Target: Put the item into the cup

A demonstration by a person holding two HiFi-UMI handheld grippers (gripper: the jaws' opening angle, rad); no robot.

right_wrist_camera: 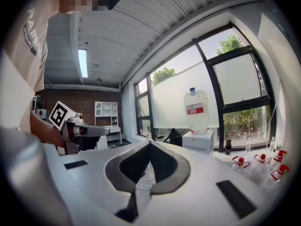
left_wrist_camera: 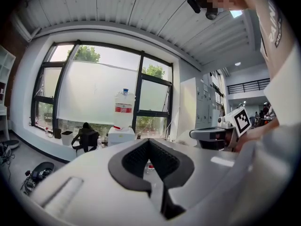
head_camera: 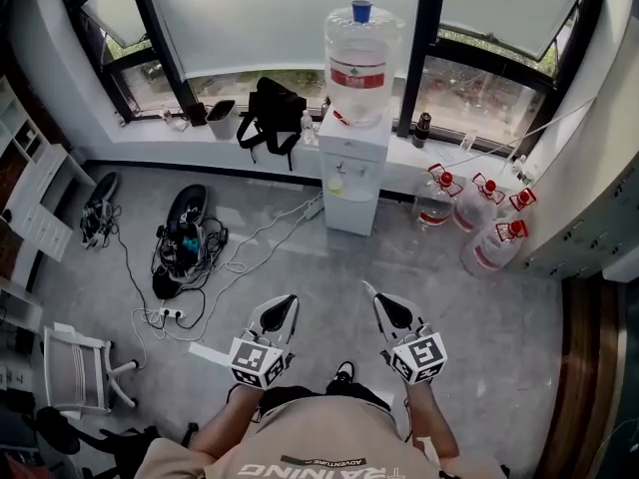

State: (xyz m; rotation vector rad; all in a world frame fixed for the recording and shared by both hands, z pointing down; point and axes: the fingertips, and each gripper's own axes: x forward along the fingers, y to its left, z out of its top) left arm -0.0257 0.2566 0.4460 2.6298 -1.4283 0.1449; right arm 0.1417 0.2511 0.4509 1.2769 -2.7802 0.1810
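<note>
No cup and no item for it show in any view. My left gripper (head_camera: 289, 300) (left_wrist_camera: 149, 141) is held in front of the person's waist, pointing ahead over the grey floor; its jaws meet at the tips with nothing between them. My right gripper (head_camera: 371, 289) (right_wrist_camera: 149, 143) is held beside it, jaws likewise shut and empty. Each gripper shows in the other's view: the right gripper body (left_wrist_camera: 214, 135) and the left gripper body (right_wrist_camera: 82, 130). Both point toward a white water dispenser (head_camera: 352, 173) by the window.
A large water bottle (head_camera: 360, 63) tops the dispenser. Several empty jugs with red caps (head_camera: 479, 213) stand on the floor at its right. A black bag (head_camera: 272, 108) rests on the sill. Cables and devices (head_camera: 185, 247) lie at left, near a white chair (head_camera: 75, 367).
</note>
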